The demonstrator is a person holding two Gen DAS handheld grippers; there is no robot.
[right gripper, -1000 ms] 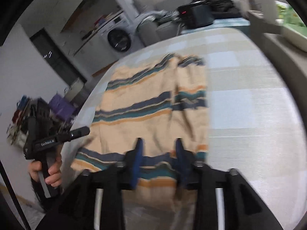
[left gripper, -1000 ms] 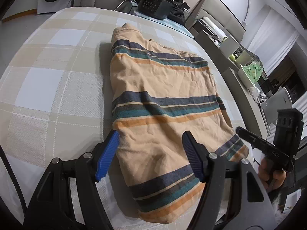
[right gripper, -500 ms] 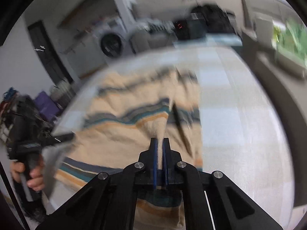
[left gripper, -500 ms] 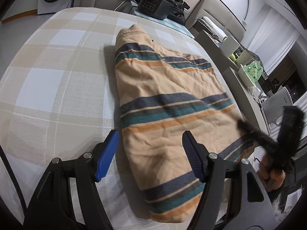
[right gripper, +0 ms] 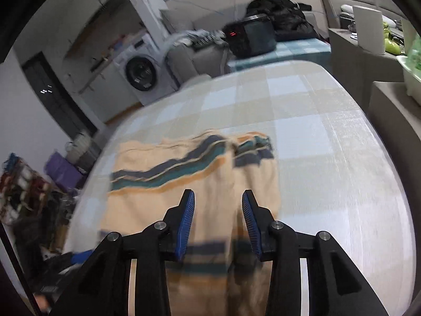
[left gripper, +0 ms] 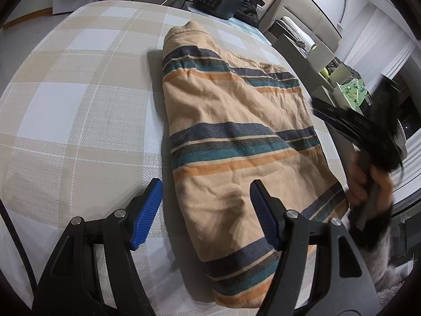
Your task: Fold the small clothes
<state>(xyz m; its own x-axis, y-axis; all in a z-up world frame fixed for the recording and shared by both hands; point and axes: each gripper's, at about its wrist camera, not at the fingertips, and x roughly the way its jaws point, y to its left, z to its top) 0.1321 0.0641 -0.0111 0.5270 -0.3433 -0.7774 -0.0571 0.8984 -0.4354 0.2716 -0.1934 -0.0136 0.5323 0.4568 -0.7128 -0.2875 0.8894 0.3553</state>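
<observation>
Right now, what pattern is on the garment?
Tan garment with horizontal navy, teal and orange stripes; clearest in the left wrist view.

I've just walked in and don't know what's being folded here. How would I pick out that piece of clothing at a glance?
Look at the big table under a beige and white checked cloth. On it lies a single tan garment, folded into a long flat shape. Bands of navy, teal and orange stripes run across it, which nothing else on the cloth has.

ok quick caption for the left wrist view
Open left gripper hovers over a striped tan garment on the checked tablecloth, right gripper blurred beside it.
</observation>
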